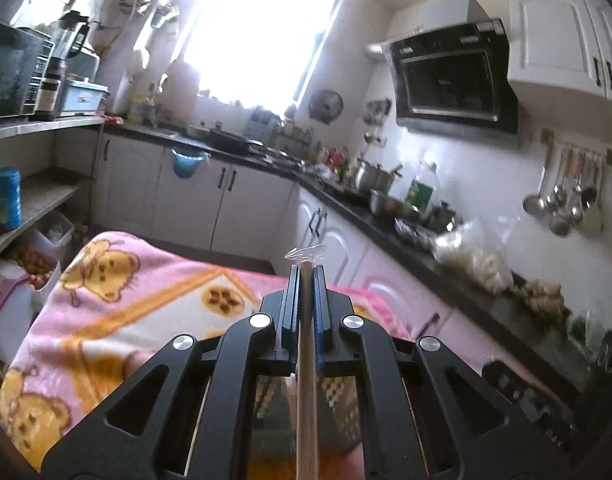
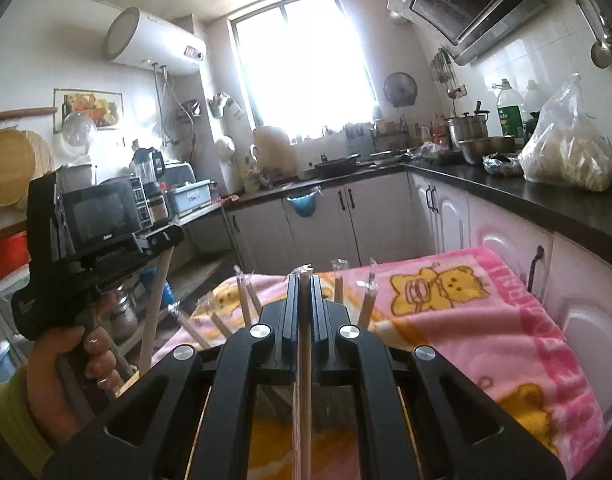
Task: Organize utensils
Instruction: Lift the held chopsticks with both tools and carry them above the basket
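Jaws of both the left gripper (image 1: 306,270) and right gripper (image 2: 304,280) pinch one wrapped chopstick pair (image 1: 307,360) each, held upright, probably for dropping among the other wrapped chopsticks (image 2: 367,300) standing just beyond the right jaws above the pink blanket (image 2: 505,320).

Left tool (image 1: 306,270) and right tool (image 2: 304,278) clamped, raised.

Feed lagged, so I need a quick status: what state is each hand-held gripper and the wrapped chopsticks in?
Left hand-held gripper: shut on a wrapped chopstick pair.
Right hand-held gripper: shut on another wrapped pair.
Other wrapped chopsticks: standing upright, clustered, their base hidden.
Pink blanket: spread flat.
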The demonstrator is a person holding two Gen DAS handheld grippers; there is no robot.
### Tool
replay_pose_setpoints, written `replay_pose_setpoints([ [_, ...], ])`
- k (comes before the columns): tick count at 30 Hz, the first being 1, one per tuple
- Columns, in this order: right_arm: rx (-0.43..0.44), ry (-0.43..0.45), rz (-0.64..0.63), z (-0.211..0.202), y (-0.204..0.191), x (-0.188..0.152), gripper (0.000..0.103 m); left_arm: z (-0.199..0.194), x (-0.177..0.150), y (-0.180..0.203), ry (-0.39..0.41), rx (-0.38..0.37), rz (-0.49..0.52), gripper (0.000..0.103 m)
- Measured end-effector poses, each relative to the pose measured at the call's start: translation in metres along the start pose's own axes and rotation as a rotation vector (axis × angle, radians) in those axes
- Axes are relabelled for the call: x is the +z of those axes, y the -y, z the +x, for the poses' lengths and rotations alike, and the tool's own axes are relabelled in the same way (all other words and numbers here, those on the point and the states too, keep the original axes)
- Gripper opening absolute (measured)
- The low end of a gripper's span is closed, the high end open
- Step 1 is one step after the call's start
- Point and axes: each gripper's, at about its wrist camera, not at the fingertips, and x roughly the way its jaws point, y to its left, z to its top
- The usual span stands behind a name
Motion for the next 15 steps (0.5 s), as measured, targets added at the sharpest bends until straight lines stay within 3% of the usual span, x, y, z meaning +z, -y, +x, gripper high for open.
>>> replay_pose_setpoints([
  [9,0.015,0.081,0.025,0.033,0.011,0.018,0.005,0.01,0.027,-0.009,0.228,0.088,-0.029,0.001],
  [15,0.008,0.135,0.047,0.056,0.023,0.03,0.005,0.024,0.022,0.001,0.288,0.164,0.028,0.001],
])
